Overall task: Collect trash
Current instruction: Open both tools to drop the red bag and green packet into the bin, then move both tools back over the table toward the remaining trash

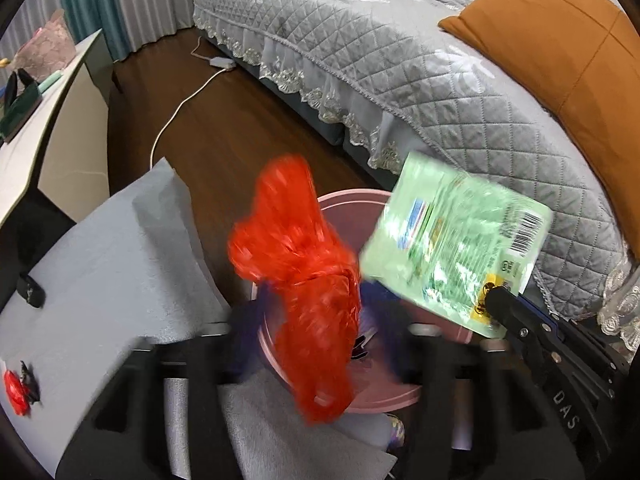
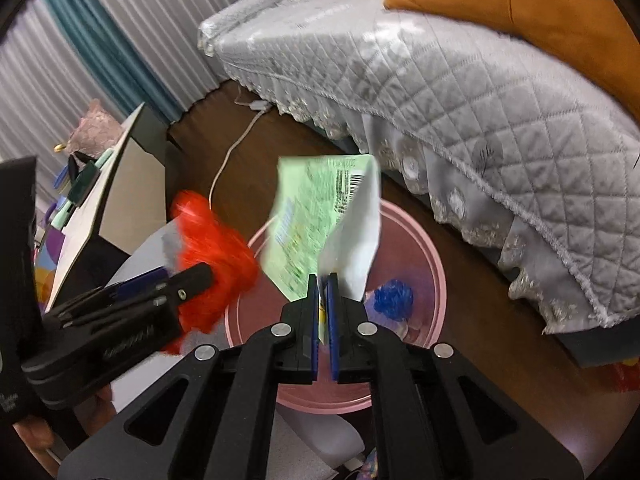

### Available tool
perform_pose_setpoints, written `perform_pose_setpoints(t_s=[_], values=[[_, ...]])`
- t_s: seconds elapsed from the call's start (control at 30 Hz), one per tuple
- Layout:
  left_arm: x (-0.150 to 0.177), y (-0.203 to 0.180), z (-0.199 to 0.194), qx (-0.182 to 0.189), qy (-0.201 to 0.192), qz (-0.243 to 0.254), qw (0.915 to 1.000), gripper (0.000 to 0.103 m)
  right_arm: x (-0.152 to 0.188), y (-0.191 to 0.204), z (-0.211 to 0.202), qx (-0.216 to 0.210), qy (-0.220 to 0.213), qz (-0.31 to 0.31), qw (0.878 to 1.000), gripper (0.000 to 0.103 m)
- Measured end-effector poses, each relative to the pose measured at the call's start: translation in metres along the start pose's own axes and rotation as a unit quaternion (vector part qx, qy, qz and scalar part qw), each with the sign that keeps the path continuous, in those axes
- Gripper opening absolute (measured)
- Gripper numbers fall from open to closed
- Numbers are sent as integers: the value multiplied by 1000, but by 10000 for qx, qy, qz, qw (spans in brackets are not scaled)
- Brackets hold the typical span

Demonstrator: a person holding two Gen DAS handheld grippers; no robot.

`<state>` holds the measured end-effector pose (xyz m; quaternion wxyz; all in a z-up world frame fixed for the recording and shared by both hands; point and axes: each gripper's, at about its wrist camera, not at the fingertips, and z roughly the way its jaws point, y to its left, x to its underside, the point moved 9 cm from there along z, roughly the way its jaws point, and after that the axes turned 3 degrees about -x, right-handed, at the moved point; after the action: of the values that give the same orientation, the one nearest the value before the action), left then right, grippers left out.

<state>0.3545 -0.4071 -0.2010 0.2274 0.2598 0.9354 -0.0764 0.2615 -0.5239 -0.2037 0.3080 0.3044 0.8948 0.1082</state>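
Two items over pink bin (image 2: 438,264) | left gripper (image 1: 316,320) spread wide, red bag (image 1: 304,264) loose between | right gripper (image 2: 323,292) clamped on green wrapper (image 2: 316,216) | release advised only when centred above rim

Right claw (image 2: 324,280) pinches green wrapper (image 2: 316,220) over pink bin (image 2: 436,280).

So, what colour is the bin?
Pink bin, clearest in the right wrist view.

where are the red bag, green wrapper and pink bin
red bag (image 1: 304,276), left wrist view, crumpled middle
green wrapper (image 2: 316,216), right wrist view, printed face
pink bin (image 2: 436,264), right wrist view, right rim
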Motion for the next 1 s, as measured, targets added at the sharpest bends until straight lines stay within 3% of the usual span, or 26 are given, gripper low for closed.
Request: perform_pose_setpoints(t_s=[0.03, 0.07, 0.13, 0.2, 0.27, 0.47, 0.63, 0.8, 1.0], values=[[0, 2, 1, -39, -33, -47, 10000, 81, 1, -2, 2, 30, 43, 50, 10000, 16], [0, 4, 1, -88, -62, -94, 9999, 82, 1, -6, 4, 88, 64, 141, 9998, 36], [2, 8, 4, -146, -22, -147, 9998, 84, 1, -10, 2, 108, 5, 265, 9996, 55], [5, 12, 5, -162, 28, -172, 9997, 84, -2, -10, -1, 138, -89, 254, 9995, 59], [7, 17, 5, -221, 24, -193, 9996, 84, -3, -9, -3, 202, -146, 215, 9995, 71], [10, 28, -11, -328, -134, -188, 9992, 84, -5, 3, -13, 6, -208, 230, 9995, 82], [15, 42, -43, -478, -434, -165, 9978, 84, -7, 25, -27, -159, -443, 16, 9989, 84], [31, 70, -76, -743, -674, -334, 9944, 84, -5, 67, -43, -545, -649, -374, 9957, 90], [60, 120, -114, -1022, -837, -697, 9888, 84, 16, 122, -48, -837, -533, -923, 9908, 94]])
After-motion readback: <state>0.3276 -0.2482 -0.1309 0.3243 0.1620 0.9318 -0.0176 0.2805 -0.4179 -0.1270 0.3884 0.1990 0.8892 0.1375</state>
